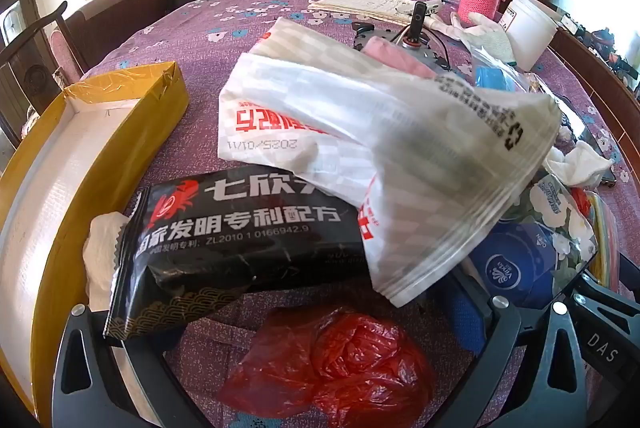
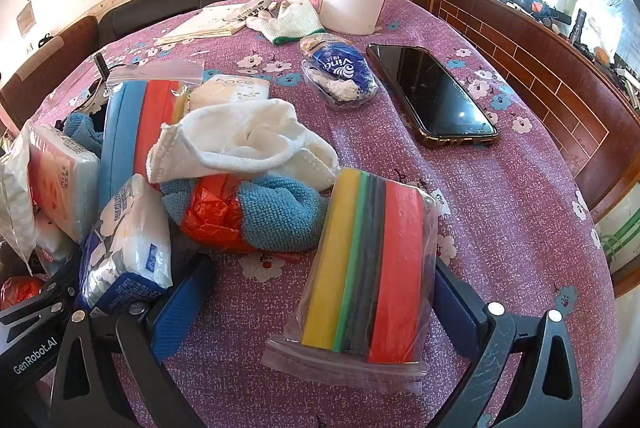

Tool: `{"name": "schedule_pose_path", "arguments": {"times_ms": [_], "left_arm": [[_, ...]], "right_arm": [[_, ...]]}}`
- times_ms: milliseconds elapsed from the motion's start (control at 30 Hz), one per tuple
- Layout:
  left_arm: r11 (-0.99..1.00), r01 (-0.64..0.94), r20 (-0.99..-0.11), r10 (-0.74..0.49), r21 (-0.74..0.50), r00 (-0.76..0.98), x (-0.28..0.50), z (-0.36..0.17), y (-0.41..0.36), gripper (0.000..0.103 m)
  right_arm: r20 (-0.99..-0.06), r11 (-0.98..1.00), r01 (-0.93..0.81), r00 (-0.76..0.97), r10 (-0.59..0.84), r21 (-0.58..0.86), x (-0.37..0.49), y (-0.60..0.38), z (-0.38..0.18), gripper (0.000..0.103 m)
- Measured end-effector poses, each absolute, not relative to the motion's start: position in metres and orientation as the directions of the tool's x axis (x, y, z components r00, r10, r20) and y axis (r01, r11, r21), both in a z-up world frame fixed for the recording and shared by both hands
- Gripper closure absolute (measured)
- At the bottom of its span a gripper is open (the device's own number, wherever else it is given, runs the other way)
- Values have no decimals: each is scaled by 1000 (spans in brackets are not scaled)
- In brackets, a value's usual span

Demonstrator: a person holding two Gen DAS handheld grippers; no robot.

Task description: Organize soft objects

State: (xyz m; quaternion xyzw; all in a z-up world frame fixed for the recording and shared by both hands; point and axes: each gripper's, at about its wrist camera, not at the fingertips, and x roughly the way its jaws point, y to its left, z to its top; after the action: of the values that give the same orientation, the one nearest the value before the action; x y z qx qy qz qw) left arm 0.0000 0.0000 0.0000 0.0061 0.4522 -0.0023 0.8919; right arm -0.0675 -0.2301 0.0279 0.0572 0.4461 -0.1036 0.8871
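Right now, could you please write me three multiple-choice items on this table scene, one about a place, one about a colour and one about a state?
1. Where does the black smartphone lie?
A. on the purple flowered tablecloth
B. inside the yellow cardboard box
C. on the white cloth

2. What colour is the crumpled thin plastic bag between the left gripper's fingers?
A. blue
B. red
C. white

3. How does the right gripper stand around the clear zip bag of coloured sponges?
A. shut on it
B. open
C. turned away

Answers: 1 A, the phone rests directly on the cloth beside the window; 2 B, it is glossy red; 3 B, both blue pads stand wide, clear of the bag.
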Motion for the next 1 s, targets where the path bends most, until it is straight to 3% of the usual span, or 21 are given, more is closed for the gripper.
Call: {"name": "schedule_pose_path", "arguments": {"times_ms": [633,833,1000], "left_arm": [[1000,10,-808,-1,6,589,0,0,0,0],[998,67,-892,-24,7,452,5,0,-2,0],[994,104,-839,-43,17,543,-14,1,1,0]], "right_arm": [[-803,972,235,581,-135,7,-68,-229,29,1],[-803,972,235,581,-135,7,-68,-229,29,1],[-802,972,235,582,-135,7,-67,-229,29,1]]}}
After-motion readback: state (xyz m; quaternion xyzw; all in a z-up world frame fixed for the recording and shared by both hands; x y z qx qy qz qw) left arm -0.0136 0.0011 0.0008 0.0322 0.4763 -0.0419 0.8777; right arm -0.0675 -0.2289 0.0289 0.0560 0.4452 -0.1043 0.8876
